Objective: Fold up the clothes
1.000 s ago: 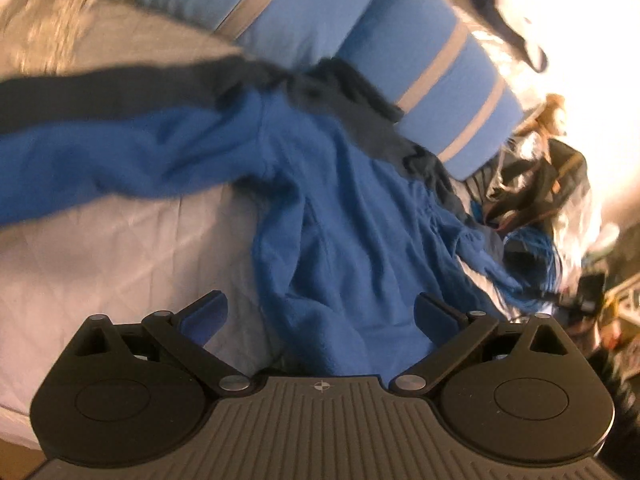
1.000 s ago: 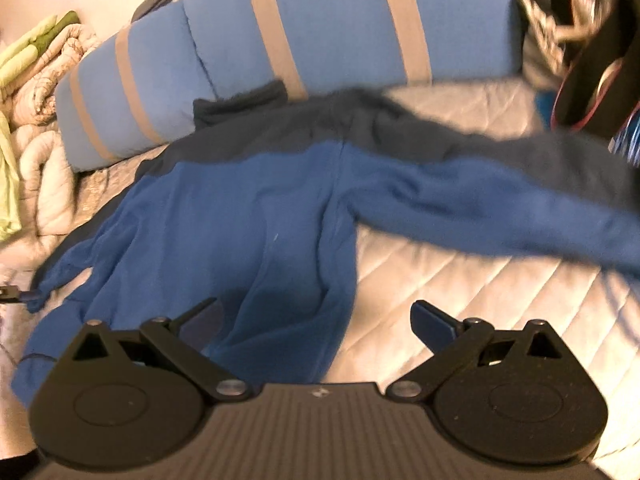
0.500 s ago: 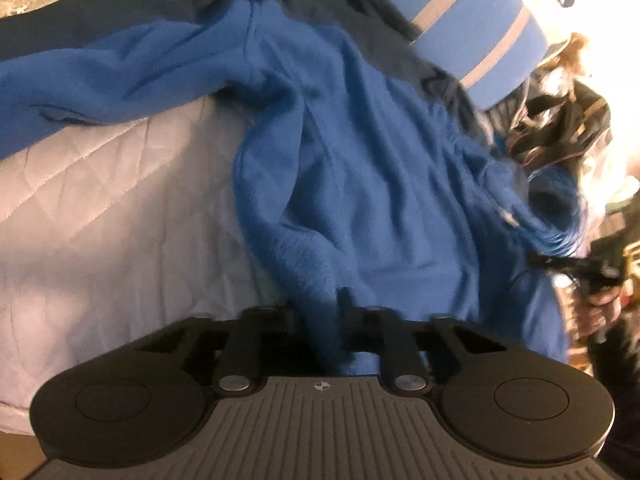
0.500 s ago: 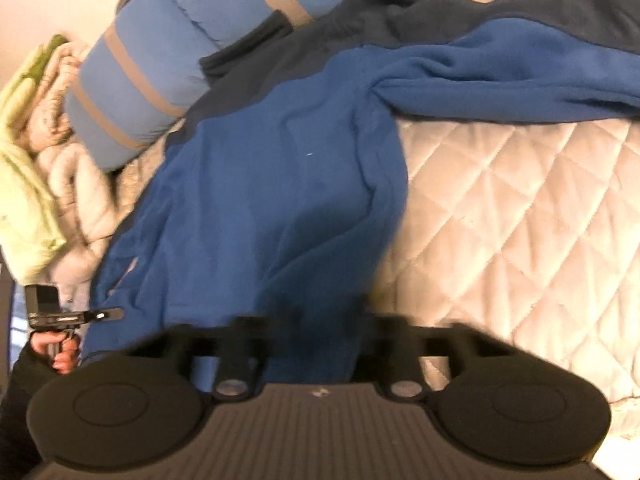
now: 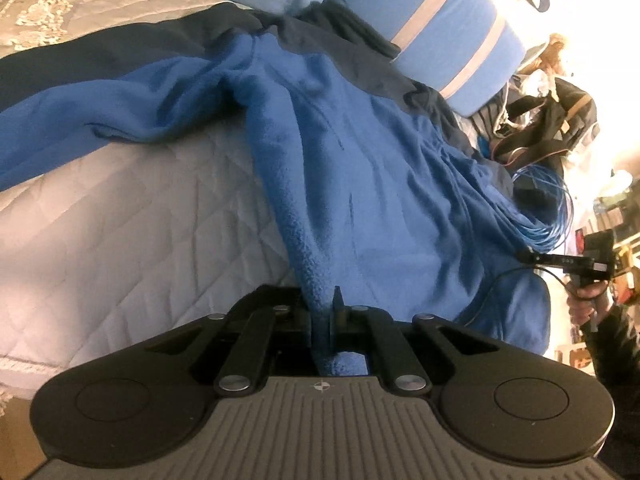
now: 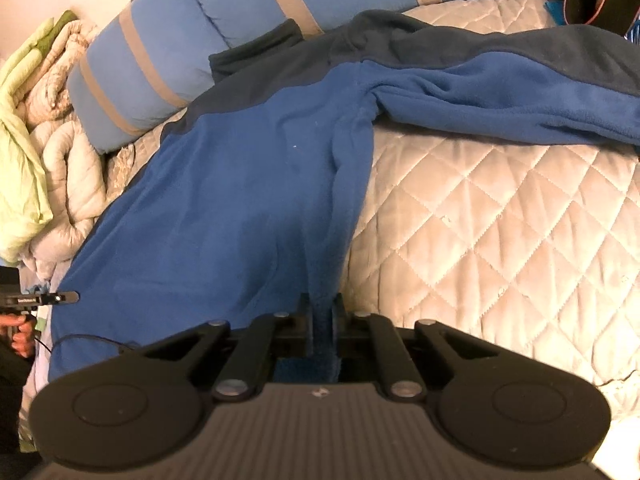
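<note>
A blue fleece top (image 5: 360,168) with dark navy shoulders lies spread on a quilted white bedspread (image 5: 120,208). My left gripper (image 5: 321,312) is shut on the fleece's near hem at one corner, cloth bunched between its fingers. In the right wrist view the same fleece top (image 6: 224,208) runs away from me, one sleeve stretched off to the right. My right gripper (image 6: 322,314) is shut on the hem at the other corner. Both fingertips are partly buried in fabric.
Two blue pillows with tan stripes (image 6: 168,64) lie behind the top. A crumpled pale duvet and green cloth (image 6: 36,128) sit at the left edge. Bags and blue cable (image 5: 552,148) clutter the bed's far side. The quilted bedspread (image 6: 500,232) stretches to the right.
Both grippers came down onto the near hem and went from wide open to shut on the fleece. The cloth now pulls up slightly at each grip.
</note>
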`<action>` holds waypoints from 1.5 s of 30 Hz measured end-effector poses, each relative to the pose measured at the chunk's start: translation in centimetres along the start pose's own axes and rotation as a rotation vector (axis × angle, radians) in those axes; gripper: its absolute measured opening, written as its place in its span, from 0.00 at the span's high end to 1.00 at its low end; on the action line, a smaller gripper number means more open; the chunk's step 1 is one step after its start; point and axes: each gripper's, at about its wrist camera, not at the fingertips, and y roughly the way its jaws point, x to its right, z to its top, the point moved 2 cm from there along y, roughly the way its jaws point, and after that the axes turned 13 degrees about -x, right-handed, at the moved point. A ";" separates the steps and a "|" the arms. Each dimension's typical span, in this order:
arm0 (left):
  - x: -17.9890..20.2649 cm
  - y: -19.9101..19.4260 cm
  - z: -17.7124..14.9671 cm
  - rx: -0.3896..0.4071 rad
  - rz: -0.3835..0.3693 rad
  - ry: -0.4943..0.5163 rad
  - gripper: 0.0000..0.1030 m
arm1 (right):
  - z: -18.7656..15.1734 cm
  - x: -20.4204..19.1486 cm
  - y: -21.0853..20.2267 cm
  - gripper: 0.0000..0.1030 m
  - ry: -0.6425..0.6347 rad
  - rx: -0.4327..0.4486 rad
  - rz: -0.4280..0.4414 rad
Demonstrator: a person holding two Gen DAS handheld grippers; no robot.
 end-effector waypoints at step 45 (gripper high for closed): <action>8.9 -3.7 4.6 0.378 0.216 0.173 0.00 | 1.9 16.0 -15.3 0.01 0.388 0.628 -0.335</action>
